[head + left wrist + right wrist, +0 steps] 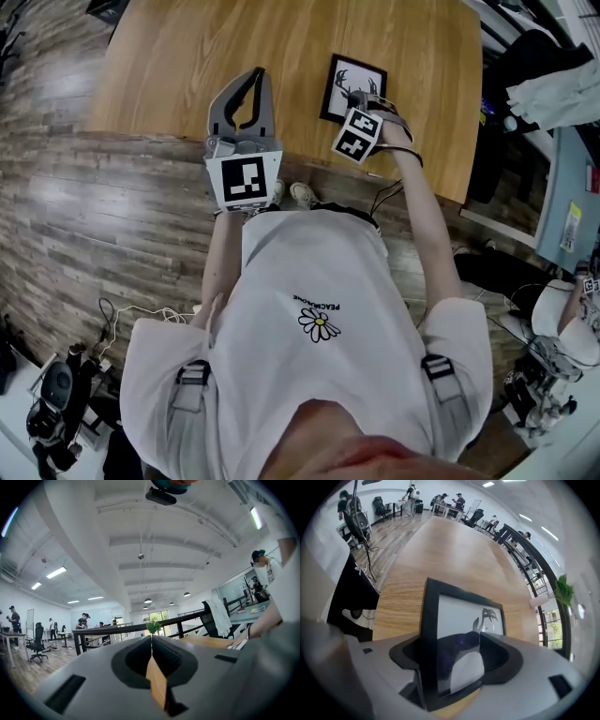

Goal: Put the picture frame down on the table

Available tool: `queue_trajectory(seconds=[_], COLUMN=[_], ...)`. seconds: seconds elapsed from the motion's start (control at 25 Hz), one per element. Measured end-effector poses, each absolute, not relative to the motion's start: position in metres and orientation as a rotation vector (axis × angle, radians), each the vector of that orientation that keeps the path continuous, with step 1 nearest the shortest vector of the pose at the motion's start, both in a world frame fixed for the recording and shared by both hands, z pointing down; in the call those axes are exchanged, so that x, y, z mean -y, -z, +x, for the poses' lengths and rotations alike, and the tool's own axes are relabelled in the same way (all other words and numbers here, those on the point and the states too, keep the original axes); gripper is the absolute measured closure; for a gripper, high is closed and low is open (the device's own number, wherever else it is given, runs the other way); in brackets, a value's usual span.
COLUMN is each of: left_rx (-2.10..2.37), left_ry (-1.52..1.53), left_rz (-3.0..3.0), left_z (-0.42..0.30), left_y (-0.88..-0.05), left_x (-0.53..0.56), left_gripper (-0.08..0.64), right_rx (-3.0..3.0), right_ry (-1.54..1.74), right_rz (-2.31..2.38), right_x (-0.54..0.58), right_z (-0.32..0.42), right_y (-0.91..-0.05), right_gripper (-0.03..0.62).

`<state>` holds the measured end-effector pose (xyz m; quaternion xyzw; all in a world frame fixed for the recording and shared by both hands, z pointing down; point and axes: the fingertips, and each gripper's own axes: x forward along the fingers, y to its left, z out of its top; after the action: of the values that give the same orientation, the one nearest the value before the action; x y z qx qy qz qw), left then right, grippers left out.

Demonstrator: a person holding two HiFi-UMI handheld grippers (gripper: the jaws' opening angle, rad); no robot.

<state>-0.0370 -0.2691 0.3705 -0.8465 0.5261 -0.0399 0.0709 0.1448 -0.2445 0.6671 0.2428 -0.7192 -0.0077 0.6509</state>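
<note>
Lying face-up on the wooden table (187, 66), the picture frame (353, 86) sits in the upper middle of the head view, near the table's near edge. It is a black frame around a pale print with a dark antlered figure. It appears to rest flat on the wood, with no corner visibly raised.

Right gripper (373, 98): positioned over the frame's lower right part and pointing steeply down. Its own view shows the jaws spread wide with the frame's near edge standing between them. One jaw is at the frame's left border and the other is over the glass. Neither pad is seen to press on the frame, so I judge the grip released.

Left gripper (255, 77): held level to the left of the frame and well apart from it, over the table's near edge. Its jaws are pressed together with nothing between them. It takes no part in the placement.

Progress: the main step looks done, as the frame is already down on the table and bears its own weight. What is left, in my judgement, is to draw the right gripper clear. The withdrawal should be straight back along the jaws, because the frame's edge lies between them and a sideways pull could drag or tip the frame.
</note>
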Motion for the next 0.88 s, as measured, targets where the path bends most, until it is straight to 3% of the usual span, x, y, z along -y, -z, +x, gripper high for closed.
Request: queue_trajectory(seconds=[0.36, 0.88], left_rx=[-1.592, -1.649], left_ry=[0.136, 0.148], left_rz=[-2.53, -2.491], left_z=[-0.042, -0.054], left_y=[-0.37, -0.368], left_x=[0.264, 0.259], left_gripper=[0.541, 0.541], right_rx=[1.689, 1.736], right_ry=[-0.169, -0.241], right_rz=[0.41, 0.342], right_x=[0.237, 0.235], right_z=[0.135, 0.135], right_y=[-0.67, -0.671], right_gripper=[0.225, 0.216])
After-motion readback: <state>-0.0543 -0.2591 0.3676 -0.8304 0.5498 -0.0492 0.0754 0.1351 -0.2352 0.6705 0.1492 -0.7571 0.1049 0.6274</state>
